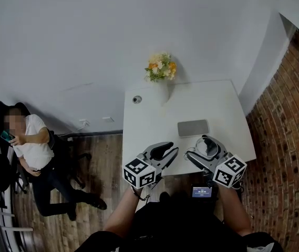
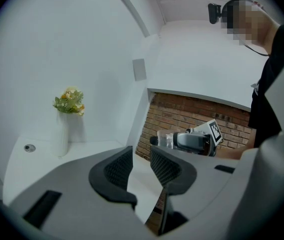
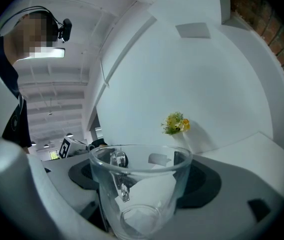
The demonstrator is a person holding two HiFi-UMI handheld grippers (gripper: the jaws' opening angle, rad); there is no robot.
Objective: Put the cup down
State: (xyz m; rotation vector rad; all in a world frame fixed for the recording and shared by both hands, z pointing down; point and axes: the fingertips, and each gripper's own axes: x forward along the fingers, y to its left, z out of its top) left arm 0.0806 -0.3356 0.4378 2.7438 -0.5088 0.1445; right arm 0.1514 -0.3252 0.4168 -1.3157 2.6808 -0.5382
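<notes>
White rectangular table [image 1: 154, 125] ahead, mostly bare: flat grey rectangular slab [image 1: 193, 128] right of centre, white vase of yellow and orange flowers [image 1: 161, 75] at the far edge against the white wall. Red brick wall [image 1: 288, 135] close along the table's right side; wooden floor [image 1: 107, 161] open to the left. Clear glass cup [image 3: 141, 189] clamped upright between the wide-spread jaws of the right gripper [image 1: 206, 150], over the table's near right part, just short of the slab. Left gripper [image 2: 141, 166] alongside at the near edge, jaws partly apart, nothing between them.
</notes>
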